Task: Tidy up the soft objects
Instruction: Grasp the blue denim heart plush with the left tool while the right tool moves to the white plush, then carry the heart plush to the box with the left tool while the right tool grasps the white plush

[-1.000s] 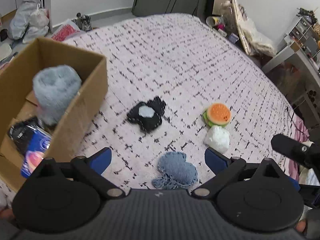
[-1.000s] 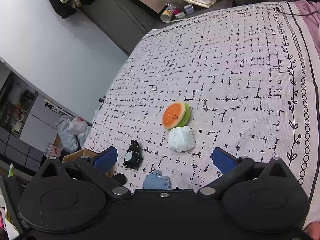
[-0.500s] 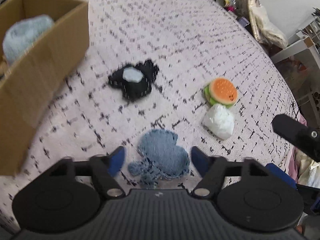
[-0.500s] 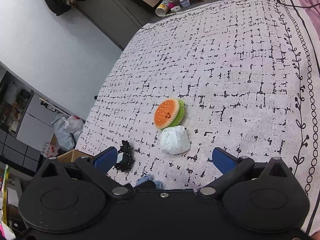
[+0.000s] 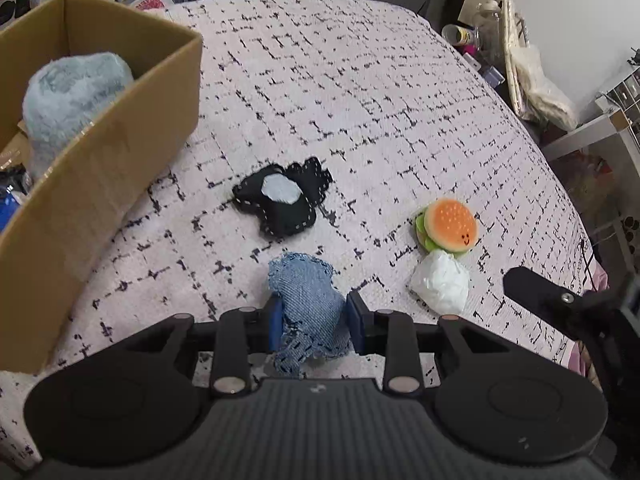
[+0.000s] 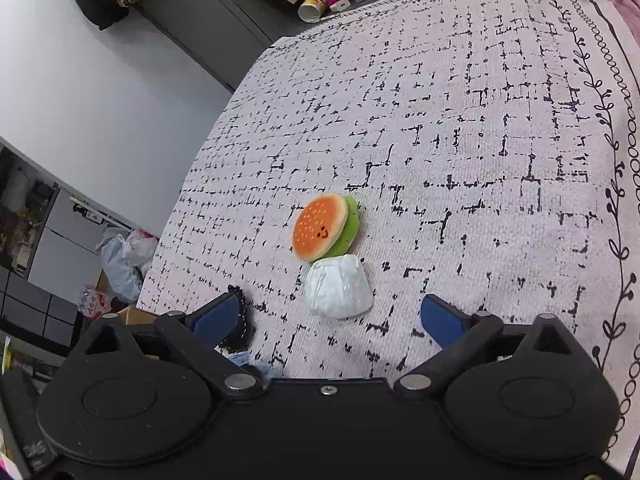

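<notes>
Left tool point(image 5: 313, 322) just clenched on frayed denim pouch point(image 5: 308, 302) on woven bedspread point(image 5: 360, 100), seemingly gripped; right tool point(image 6: 332, 320) released, narrowing slightly, around crinkly white bundle point(image 6: 338, 286) touching plush burger point(image 6: 322, 226).

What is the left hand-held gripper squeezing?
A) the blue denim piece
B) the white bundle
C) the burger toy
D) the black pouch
A: the left hand-held gripper has both blue pads pressed against the blue denim piece, while the other soft things lie apart on the bedspread.
</notes>
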Tool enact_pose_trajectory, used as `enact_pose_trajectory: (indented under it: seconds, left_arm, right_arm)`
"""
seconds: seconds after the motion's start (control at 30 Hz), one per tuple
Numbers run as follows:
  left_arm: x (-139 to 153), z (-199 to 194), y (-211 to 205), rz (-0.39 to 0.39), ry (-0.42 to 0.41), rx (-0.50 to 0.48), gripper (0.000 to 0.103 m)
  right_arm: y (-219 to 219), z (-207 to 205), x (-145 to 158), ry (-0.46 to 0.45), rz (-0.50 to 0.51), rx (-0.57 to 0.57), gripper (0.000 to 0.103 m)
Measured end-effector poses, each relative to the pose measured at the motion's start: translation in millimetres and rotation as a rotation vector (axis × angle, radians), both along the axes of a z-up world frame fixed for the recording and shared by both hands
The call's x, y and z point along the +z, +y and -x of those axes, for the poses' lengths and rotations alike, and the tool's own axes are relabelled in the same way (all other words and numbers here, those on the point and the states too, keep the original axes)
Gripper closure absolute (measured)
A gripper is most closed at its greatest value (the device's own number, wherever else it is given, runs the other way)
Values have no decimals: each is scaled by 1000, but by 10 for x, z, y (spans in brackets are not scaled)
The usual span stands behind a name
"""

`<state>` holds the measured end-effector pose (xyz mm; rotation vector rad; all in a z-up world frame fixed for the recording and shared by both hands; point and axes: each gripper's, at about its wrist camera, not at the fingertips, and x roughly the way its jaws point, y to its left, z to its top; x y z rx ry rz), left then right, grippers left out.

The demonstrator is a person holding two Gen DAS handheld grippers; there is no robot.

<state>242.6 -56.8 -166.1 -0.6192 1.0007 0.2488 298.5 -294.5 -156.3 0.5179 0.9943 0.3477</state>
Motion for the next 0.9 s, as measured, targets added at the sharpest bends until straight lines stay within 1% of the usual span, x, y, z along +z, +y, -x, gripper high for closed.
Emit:
enact_pose_trajectory:
  seconds: [0.3,0.43,0.5,0.53,0.57,0.6,0.63,0.67,0.7,0.77,0.9]
  left_arm:
    - [101,16,201,-18,-22,24,71]
    - [153,9,279,-28,-36,24,71]
    - [176,11,311,-37,-44,25,71]
    - [181,12,323,-41,-45,25,71]
    - [181,8,334,-43,-45,24,71]
    - [177,6,345,-45,-42,24,71]
    - [171,5,355,-47,-38,24,71]
    - [166,3,366,-50,-34,25,71]
    - [165,5,374,-52,-31,26,71]
    - [179,17,386,-56,-29,28,71]
    - [260,68,392,-67,-39,26,71]
  right_arm:
    - [99,-137,-90,14,32,9,9]
    - [231,-179,-151,10,82,27,9]
    - [296,-182,-168,-5,123,35,9]
    - [320,-186,-174,-13,140,36,13]
    - [347,-192,-180,-23,160,39,22]
    - [372,-197,-187,-27,183,44,35]
    - [403,-203,-201,-25,219,54,41]
    - [420,-201,-208,-25,243,60,51]
    - [430,-192,-206,-29,252,71,57]
    - [436,-179,-194,-20,235,89,58]
    - [444,-145,-149,-20,252,99,59]
